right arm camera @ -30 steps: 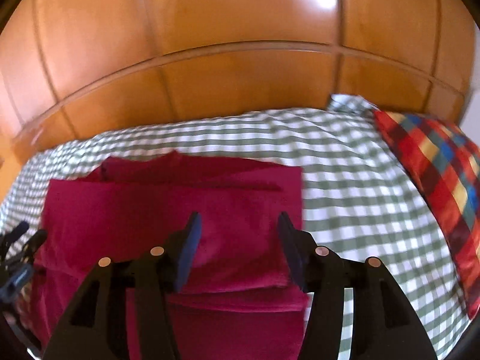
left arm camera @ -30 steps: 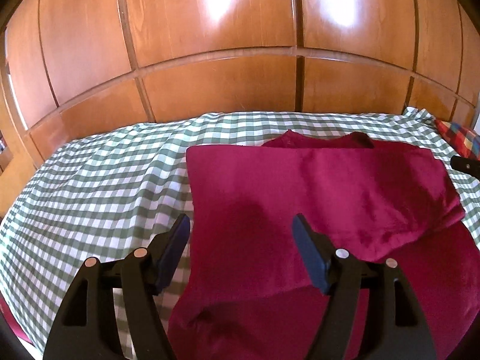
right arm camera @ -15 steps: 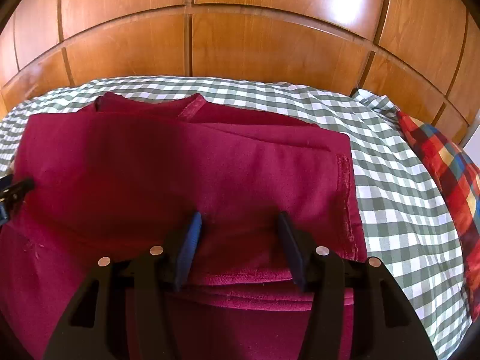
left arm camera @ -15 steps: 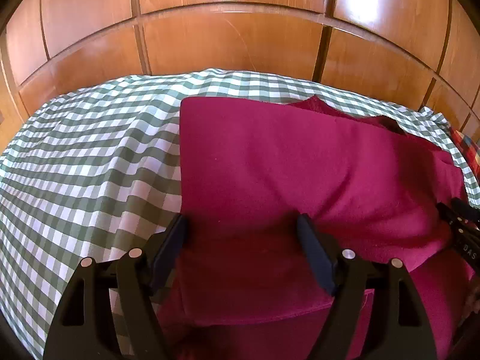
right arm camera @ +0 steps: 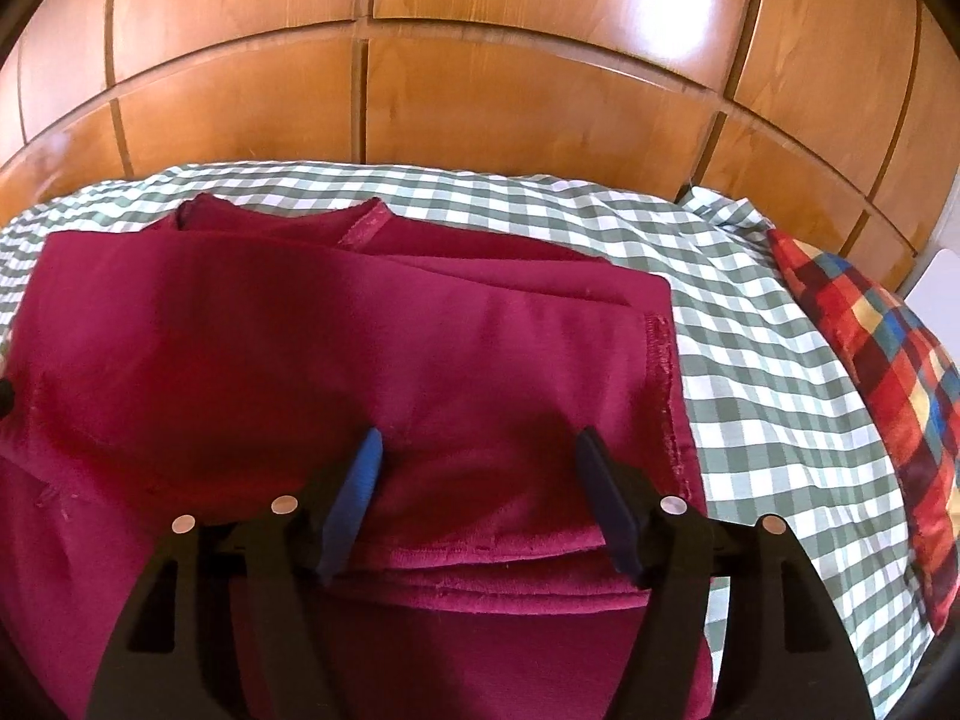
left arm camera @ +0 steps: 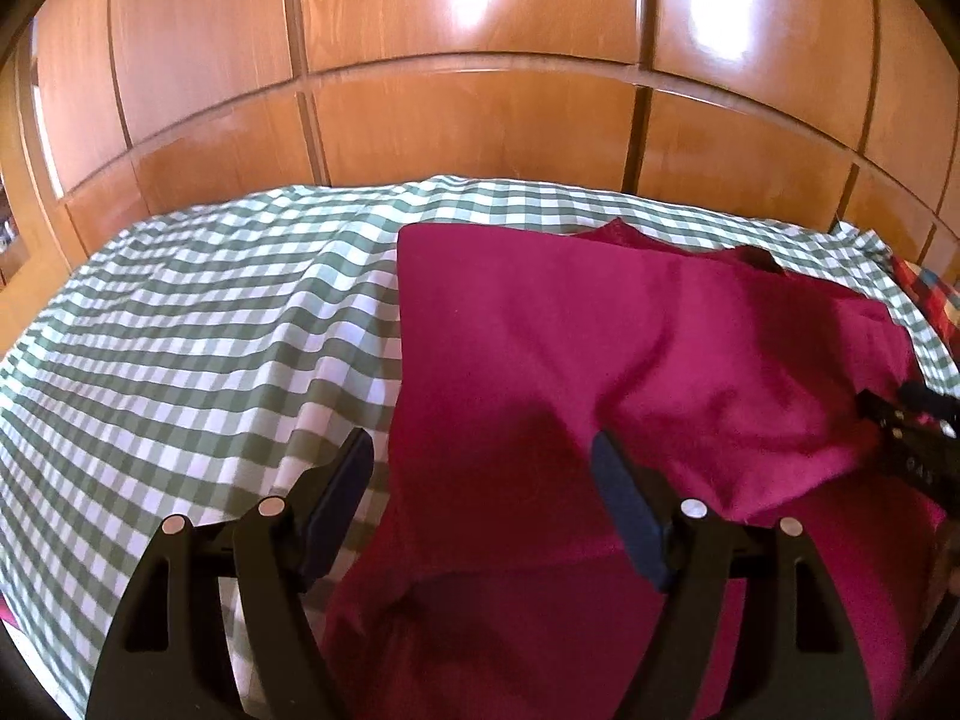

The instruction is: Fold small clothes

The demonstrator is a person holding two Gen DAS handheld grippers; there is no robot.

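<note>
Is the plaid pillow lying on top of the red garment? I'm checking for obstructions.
No, the plaid pillow lies on the checked sheet, apart from the red garment.

Bright daylight, white glare on the wooden panels point(left arm camera: 468, 120), strong fisheye bending, dark corners.

A bed point(right arm camera: 750, 360) covered in green-checked sheet carries a folded crimson garment point(right arm camera: 360, 360) and, at its right edge, seemingly a plaid cushion point(right arm camera: 888, 372).

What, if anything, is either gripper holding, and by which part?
Nothing is held. The left gripper stands open over the red garment's left edge; the right gripper is opening above its folded hem, pads clear.
</note>
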